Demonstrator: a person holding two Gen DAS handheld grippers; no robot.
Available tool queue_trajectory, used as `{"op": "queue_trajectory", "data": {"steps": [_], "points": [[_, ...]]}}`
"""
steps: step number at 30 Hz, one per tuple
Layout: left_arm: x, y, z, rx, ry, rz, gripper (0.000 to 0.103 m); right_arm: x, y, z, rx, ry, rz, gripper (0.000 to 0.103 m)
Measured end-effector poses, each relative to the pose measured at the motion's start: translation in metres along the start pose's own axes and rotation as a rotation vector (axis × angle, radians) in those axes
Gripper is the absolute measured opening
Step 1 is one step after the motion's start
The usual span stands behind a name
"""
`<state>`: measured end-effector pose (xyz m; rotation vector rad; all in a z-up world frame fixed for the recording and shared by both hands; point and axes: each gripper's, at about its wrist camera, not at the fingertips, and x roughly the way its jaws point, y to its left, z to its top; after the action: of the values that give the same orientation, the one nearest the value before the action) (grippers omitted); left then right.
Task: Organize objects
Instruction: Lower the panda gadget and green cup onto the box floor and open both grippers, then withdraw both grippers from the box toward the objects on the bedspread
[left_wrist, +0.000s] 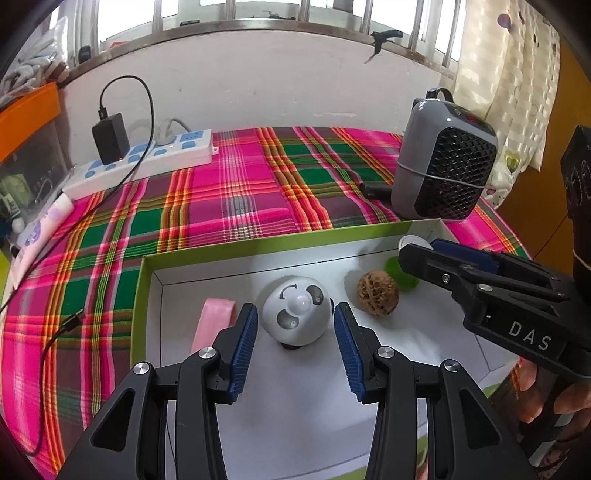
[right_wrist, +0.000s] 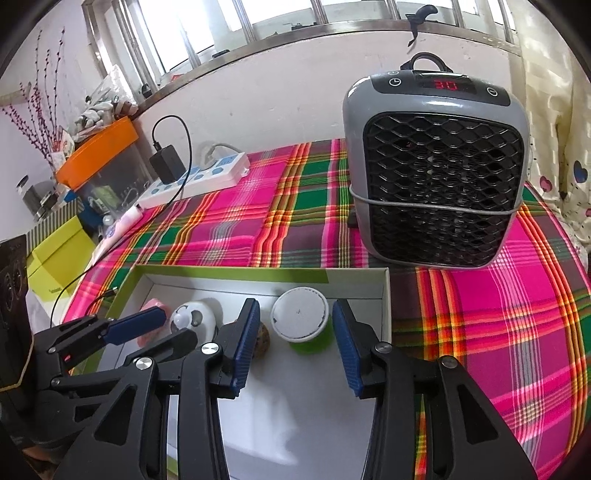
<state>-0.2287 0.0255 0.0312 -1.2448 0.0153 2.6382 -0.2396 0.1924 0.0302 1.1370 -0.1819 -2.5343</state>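
Both claws hang released over the box (left_wrist: 146, 280): left claw (left_wrist: 295, 332) straddles the panda ball (left_wrist: 297, 315), right claw (right_wrist: 295, 332) brackets the green cup (right_wrist: 300, 319), neither pad touching, probably because they belong there.

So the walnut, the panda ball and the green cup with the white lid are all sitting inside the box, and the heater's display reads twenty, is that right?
Not quite. The heater display reads 30, as the right wrist view shows in red digits. The rest holds: the walnut, the panda ball and the green cup with the white lid all sit inside the box.
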Motion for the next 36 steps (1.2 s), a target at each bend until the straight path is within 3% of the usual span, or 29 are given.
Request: {"op": "queue_trajectory", "data": {"steps": [15, 36], "points": [[-0.043, -0.006, -0.025, 0.006, -0.061, 0.062, 0.042, -0.035, 0.018, -0.018, -0.013, -0.055, -0.001, 0.042], [-0.105, -0.01, -0.079, -0.012, -0.14, 0.114, 0.042, -0.082, 0.046, -0.07, -0.025, -0.094, 0.016, 0.042]]}}
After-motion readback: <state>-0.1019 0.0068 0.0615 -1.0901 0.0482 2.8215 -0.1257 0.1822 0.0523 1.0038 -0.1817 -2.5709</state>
